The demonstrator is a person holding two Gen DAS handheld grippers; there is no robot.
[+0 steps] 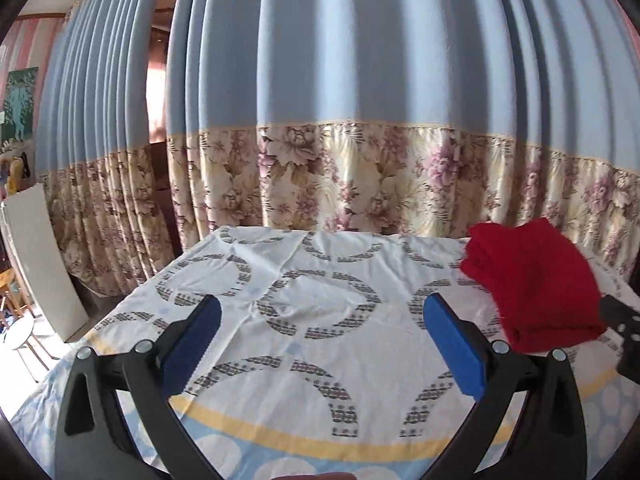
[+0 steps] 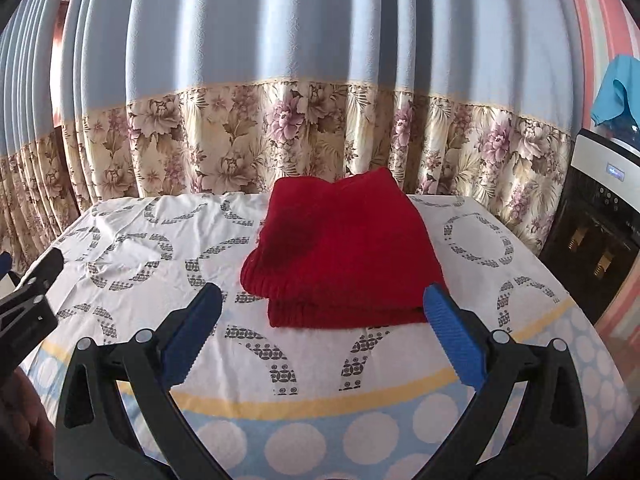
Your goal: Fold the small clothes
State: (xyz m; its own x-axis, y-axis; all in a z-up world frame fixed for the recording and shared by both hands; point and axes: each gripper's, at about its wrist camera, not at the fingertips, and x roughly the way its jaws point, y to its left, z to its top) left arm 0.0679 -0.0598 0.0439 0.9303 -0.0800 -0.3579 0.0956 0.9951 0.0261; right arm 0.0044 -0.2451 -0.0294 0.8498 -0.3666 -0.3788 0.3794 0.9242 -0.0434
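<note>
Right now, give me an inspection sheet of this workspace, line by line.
Surface: table under a patterned cloth, wrinkled at the left.
Job's things: red knit garment, folded in layers, lying on the cloth toward the far right side.
Clutter: nothing seen on the cloth besides the garment.
Grippers: left gripper open, empty, above bare cloth; right gripper open, empty, just short of the garment's near edge.
Cables: nothing seen.
Surroundings: blue curtain with floral hem behind the table; water dispenser at right with a blue cloth on top; leaning white board at left.
</note>
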